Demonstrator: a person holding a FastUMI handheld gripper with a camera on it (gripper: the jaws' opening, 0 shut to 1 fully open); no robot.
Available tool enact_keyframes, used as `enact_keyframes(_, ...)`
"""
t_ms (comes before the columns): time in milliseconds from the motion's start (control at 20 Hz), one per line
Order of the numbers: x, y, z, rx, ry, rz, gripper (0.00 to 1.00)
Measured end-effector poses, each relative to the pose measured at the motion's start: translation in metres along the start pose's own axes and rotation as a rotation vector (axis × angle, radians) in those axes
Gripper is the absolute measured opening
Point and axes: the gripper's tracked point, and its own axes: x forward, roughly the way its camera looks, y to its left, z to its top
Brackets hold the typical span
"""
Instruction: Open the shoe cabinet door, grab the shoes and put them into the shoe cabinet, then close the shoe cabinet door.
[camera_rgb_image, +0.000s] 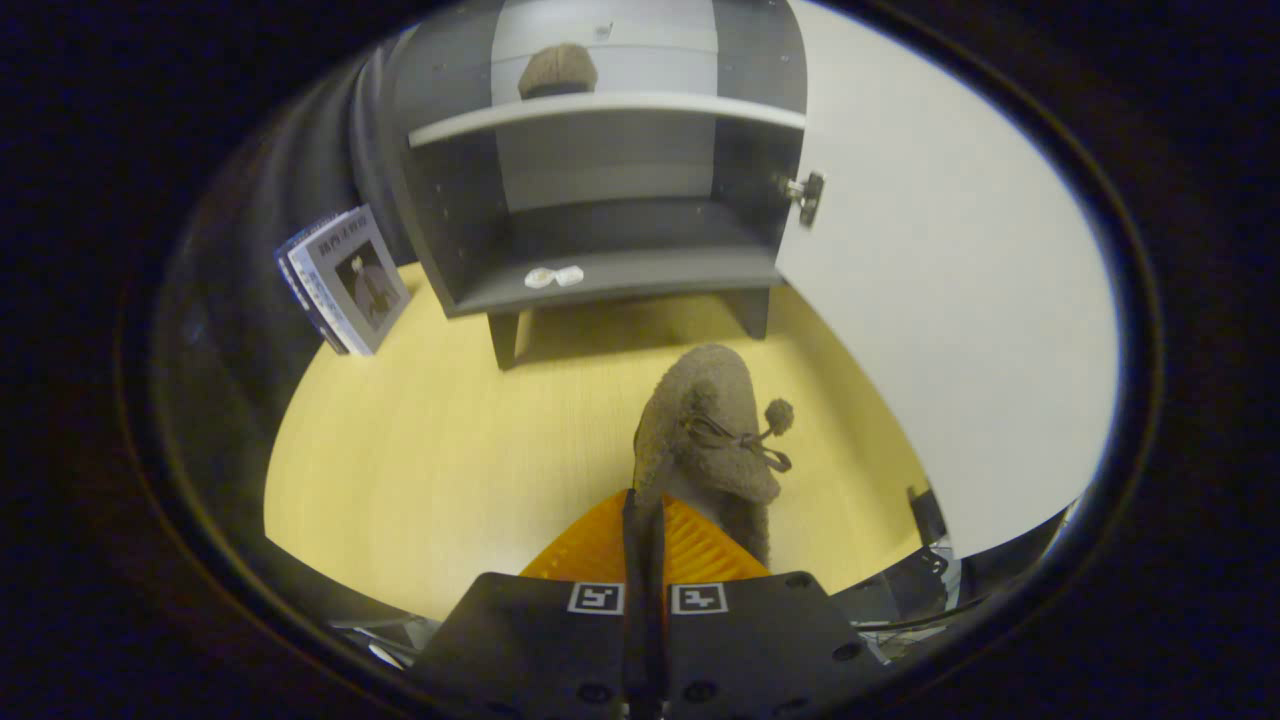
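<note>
My gripper (645, 505) is shut on a brown fuzzy shoe (712, 430), its fingers pinching the shoe's near rim; the shoe has a laced bow and a pom-pom and hangs above the yellow table (430, 470). Beyond it stands the dark grey shoe cabinet (600, 200) with its white door (950, 300) swung wide open to the right. A second brown shoe (557, 72) rests on the cabinet's upper white shelf (610, 112). The lower compartment holds two small white items (553, 276) at its front edge.
A book (345, 280) leans upright left of the cabinet against the dark wall. The door's hinge (805, 195) sticks out at the cabinet's right side. Dark hardware (930, 530) lies near the table edge on the right.
</note>
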Motion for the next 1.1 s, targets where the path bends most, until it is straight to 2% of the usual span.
enact_keyframes(350,-0.083,0.000,0.139,-0.015,-0.253,-0.075,0.03)
enact_keyframes(600,-0.117,0.010,0.229,-0.027,-0.422,-0.095,0.03)
enact_keyframes(900,-0.100,0.008,0.315,-0.016,-0.536,-0.063,0.03)
enact_keyframes(1100,-0.048,0.001,0.369,-0.029,-0.540,-0.023,0.03)
